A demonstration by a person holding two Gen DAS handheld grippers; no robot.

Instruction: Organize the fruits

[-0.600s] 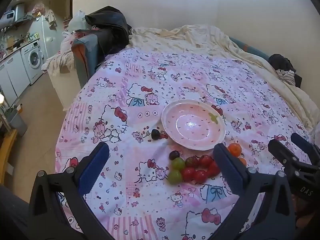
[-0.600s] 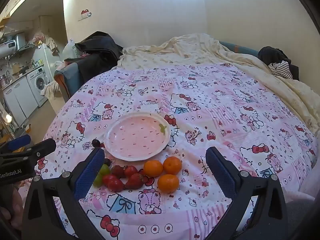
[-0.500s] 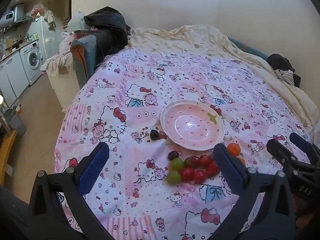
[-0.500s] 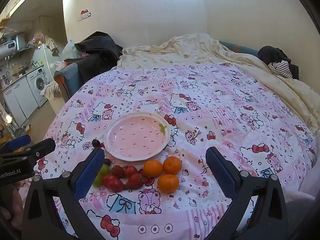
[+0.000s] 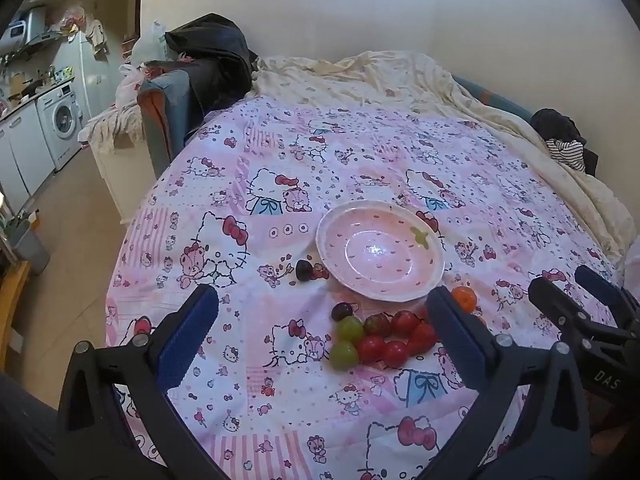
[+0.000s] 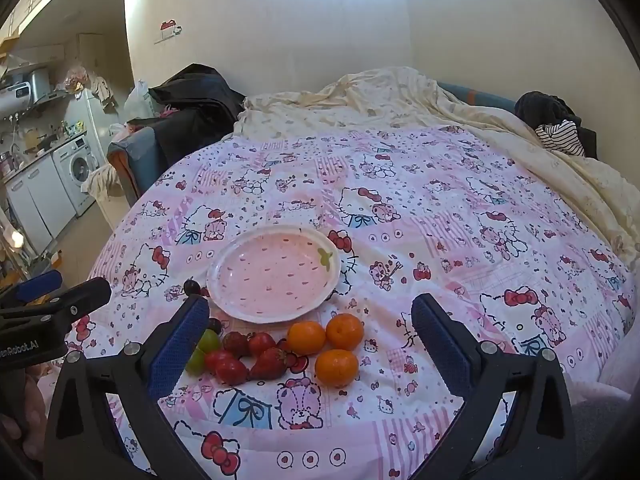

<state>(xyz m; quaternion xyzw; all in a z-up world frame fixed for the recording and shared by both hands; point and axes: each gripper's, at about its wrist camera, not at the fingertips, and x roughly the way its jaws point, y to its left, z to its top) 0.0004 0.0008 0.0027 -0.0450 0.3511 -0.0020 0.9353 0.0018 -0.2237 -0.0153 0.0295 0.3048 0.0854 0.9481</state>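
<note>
Left gripper point(image 5: 320, 340) and right gripper point(image 6: 310, 340): jaws wide apart, empty. Fruit lies on the quilt just before the empty glossy plate point(image 6: 240, 308). Strawberries point(image 6: 268, 364) judged soft, bruisable: grip lightly across the shoulders. Mandarins point(image 6: 336, 366) firmer, round; green grapes point(image 5: 343, 354) smooth, likely slippery
</note>
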